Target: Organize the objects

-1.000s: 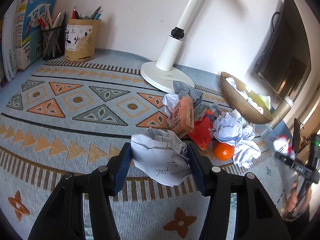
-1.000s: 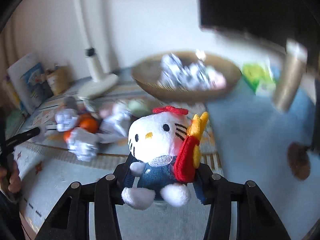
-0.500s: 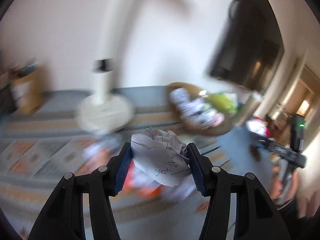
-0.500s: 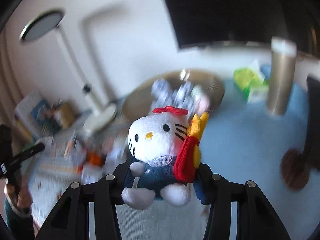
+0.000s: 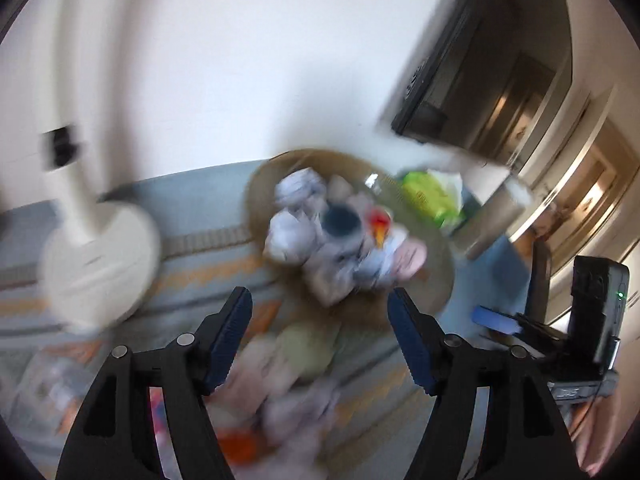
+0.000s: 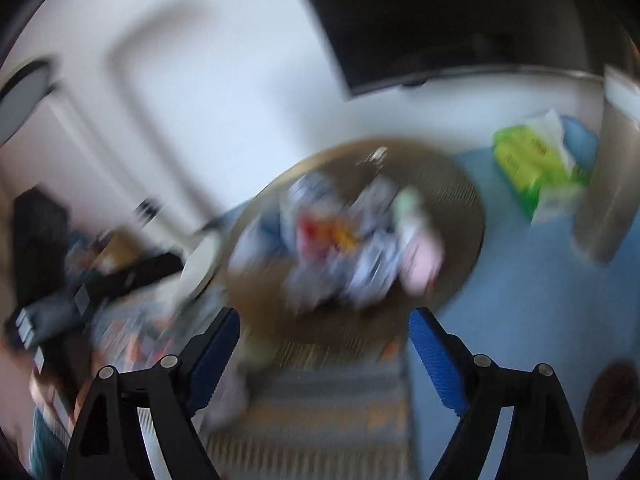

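White wall (image 5: 240,80) behind, evenly lit. Dark flat screen (image 6: 460,20) mounted on it. White lamp base (image 5: 96,264) stands on worktop, over patterned blue-orange cloth (image 5: 208,272). Warm-lit doorway (image 5: 592,184) at right. All motion-blurred.

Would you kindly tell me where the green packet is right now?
The green packet lies on the blue surface just right of the woven basket in the right wrist view, beside a metal cylinder; the left wrist view shows it behind the basket's right rim.
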`<action>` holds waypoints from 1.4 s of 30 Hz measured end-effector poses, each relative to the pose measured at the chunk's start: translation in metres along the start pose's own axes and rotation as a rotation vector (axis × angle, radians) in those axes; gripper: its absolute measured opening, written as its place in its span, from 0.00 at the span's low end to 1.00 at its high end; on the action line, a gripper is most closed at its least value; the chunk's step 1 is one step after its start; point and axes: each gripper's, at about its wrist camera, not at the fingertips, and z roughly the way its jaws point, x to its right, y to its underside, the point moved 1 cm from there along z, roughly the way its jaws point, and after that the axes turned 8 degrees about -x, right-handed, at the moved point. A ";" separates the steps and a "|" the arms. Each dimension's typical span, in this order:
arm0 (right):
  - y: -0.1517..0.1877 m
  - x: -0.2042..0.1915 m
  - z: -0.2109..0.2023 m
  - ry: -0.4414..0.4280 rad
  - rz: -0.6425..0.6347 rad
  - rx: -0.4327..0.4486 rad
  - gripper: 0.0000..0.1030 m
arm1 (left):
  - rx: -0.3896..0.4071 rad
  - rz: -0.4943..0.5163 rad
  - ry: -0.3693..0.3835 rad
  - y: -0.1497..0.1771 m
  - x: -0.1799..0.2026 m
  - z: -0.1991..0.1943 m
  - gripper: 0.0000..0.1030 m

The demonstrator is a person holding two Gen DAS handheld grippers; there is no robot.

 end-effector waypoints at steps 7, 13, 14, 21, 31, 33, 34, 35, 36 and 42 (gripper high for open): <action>0.106 -0.050 0.023 -0.172 -0.104 -0.079 1.00 | 0.205 -0.170 -0.256 0.132 -0.078 -0.117 0.95; 0.118 -0.066 0.047 0.137 -0.112 -0.018 1.00 | 0.248 -0.390 -0.441 0.185 -0.160 -0.121 0.95; 0.116 -0.064 0.048 0.144 -0.109 -0.023 1.00 | 0.253 -0.411 -0.429 0.186 -0.168 -0.119 0.95; 0.111 -0.052 0.054 0.115 -0.085 -0.062 1.00 | 0.250 -0.466 -0.379 0.199 -0.184 -0.105 0.95; 0.113 -0.056 0.044 0.210 -0.067 0.015 1.00 | 0.245 -0.440 -0.363 0.199 -0.180 -0.102 0.95; 0.114 -0.058 0.039 0.221 -0.077 0.045 1.00 | 0.241 -0.445 -0.363 0.199 -0.181 -0.101 0.95; 0.115 -0.059 0.038 0.224 -0.081 0.049 1.00 | 0.240 -0.445 -0.364 0.199 -0.181 -0.101 0.95; 0.115 -0.059 0.038 0.227 -0.087 0.050 1.00 | 0.238 -0.446 -0.366 0.199 -0.181 -0.101 0.95; 0.115 -0.060 0.038 0.229 -0.090 0.050 1.00 | 0.235 -0.446 -0.369 0.199 -0.181 -0.100 0.95; 0.116 -0.064 0.038 0.214 -0.111 0.053 1.00 | 0.217 -0.435 -0.390 0.197 -0.178 -0.098 0.95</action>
